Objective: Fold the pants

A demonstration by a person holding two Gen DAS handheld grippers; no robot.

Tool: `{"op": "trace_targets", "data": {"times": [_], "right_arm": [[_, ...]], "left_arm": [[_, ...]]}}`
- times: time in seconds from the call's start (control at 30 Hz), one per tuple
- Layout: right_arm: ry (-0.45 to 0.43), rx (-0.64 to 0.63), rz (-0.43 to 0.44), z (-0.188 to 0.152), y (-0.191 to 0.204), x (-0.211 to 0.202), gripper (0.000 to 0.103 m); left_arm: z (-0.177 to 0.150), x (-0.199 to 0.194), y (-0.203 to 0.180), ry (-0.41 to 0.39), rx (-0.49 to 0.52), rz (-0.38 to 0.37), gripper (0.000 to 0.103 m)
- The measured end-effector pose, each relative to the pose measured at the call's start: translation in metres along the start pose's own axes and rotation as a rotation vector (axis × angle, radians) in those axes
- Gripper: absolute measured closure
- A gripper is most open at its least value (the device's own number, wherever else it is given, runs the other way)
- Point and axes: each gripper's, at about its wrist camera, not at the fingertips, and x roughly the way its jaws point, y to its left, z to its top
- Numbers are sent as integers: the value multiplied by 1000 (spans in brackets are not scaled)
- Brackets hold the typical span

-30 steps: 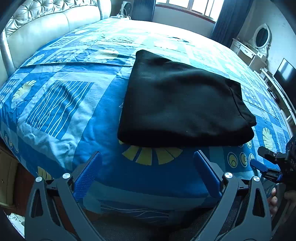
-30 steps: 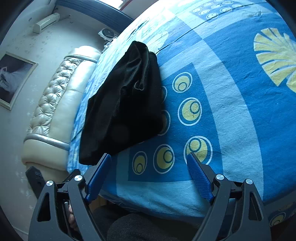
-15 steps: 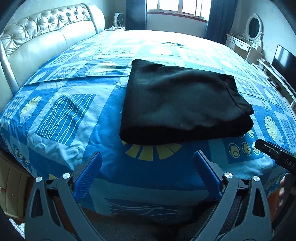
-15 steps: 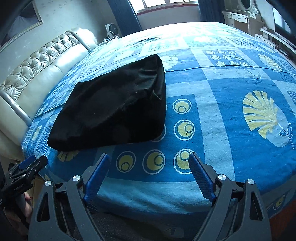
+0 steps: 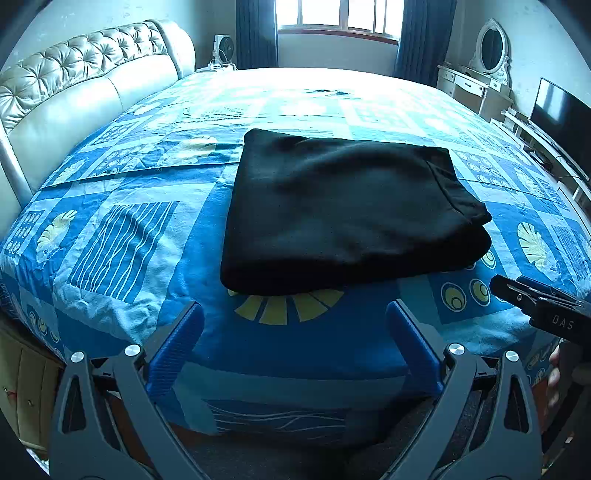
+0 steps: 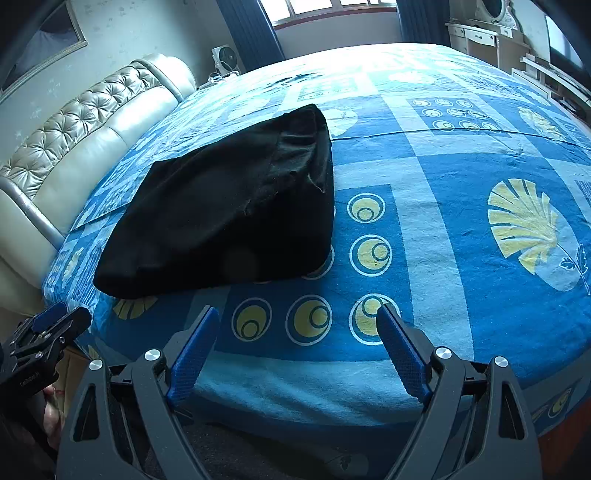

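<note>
The black pants (image 5: pixel 343 214) lie folded into a thick rectangle on the blue patterned bedspread (image 5: pixel 122 236); they also show in the right wrist view (image 6: pixel 229 214). My left gripper (image 5: pixel 295 332) is open and empty, held back from the near edge of the pants at the bed's edge. My right gripper (image 6: pixel 297 334) is open and empty, off the pants' right end. The right gripper's body shows at the right of the left wrist view (image 5: pixel 546 306), and the left gripper's body shows at the lower left of the right wrist view (image 6: pixel 40 343).
A tufted cream headboard (image 5: pixel 74 92) runs along the left. A window with dark curtains (image 5: pixel 340 18) is at the far end. A white dresser with mirror (image 5: pixel 484 74) and a TV (image 5: pixel 561 110) stand at the right. A fan (image 6: pixel 225 59) stands by the headboard.
Both grippers have drawn back and tilted up from the bed, so more of the room shows. The right view swung from tilted to level. The pants have not moved.
</note>
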Motion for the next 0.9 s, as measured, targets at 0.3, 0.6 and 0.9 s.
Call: {"op": "trace_targets", "data": {"times": [0.3,0.6,0.9], "right_arm": [[6,-1,9,0,2,1,17],[27,6,15,-3,4,4,17],[31,5,19,-5,6,5,17]], "left_arm": [[0,1,5,4,-28,0,4],[-1,4,6,20,-35,-6,4],[0,2,2,22,-16,15,4]]}}
